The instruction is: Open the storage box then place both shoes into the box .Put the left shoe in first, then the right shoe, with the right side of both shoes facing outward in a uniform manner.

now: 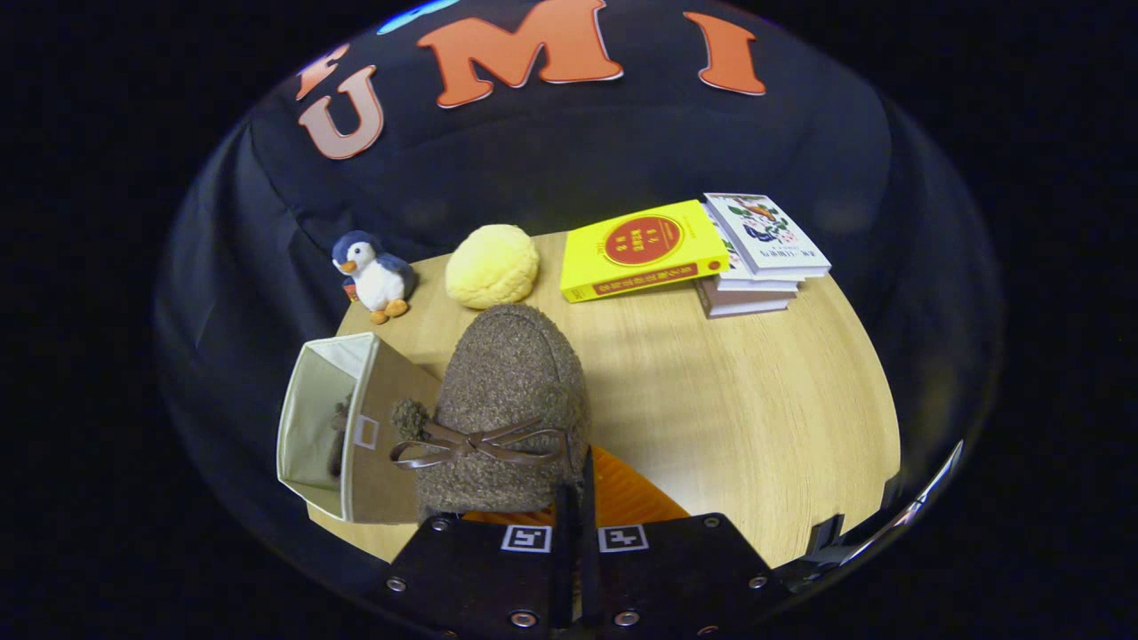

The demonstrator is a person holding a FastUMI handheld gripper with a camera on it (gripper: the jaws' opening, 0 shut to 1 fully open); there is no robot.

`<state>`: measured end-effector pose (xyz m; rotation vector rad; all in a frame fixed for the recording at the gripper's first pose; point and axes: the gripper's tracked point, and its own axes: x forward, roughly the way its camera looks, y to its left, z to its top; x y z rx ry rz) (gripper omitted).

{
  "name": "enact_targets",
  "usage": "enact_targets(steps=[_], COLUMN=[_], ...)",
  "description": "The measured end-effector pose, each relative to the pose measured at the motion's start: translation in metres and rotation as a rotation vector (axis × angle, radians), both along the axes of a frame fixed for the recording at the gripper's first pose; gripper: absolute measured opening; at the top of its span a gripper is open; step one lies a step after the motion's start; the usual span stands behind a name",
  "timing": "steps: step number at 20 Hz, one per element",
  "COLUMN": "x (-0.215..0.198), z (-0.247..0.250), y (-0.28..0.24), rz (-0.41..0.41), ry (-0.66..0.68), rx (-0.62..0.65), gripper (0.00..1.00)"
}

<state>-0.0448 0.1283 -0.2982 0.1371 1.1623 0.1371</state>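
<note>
Gripping the brown fuzzy shoe [507,391] by its rear edge, the gripper [576,498] has its two fingers drawn nearly together w/ only a thin slit between them, clamped on the shoe's collar; exact contact pt is partly hidden by the shoe body, but both fingers appear to press on it. Shoe points away from the fingers, toe toward the far side of the wooden table [756,400], and a thin brown bow [484,442] lies across its top just ahead of the fingertips. Shoe looks raised over the table rather than resting flat, though can't tell for sure. Just beside it, on its left, sits the beige fabric storage box [360,427], open, mouth turned left away from the shoe; something dark and fuzzy shows inside, prob. the other shoe [340,431], mostly hidden by the box wall. Shoe in the grip overlaps the box's near wall in view, touching or very close. Beyond the shoe's toe: a yellow round plush lump [492,265], and left of that a small penguin plush [373,276] near the table's far-left edge. Far right: a yellow book [642,249] leaning on a stack of books [756,258], well apart from shoe and box.
</note>
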Motion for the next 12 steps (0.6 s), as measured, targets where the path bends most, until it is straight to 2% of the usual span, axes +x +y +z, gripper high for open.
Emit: enact_targets(steps=[5, 12], x=[0.01, 0.012], z=[0.028, 0.031], y=[0.091, 0.197], rz=[0.063, 0.151], ry=[-0.002, 0.011], rx=[0.032, 0.064], gripper=[0.05, 0.05])
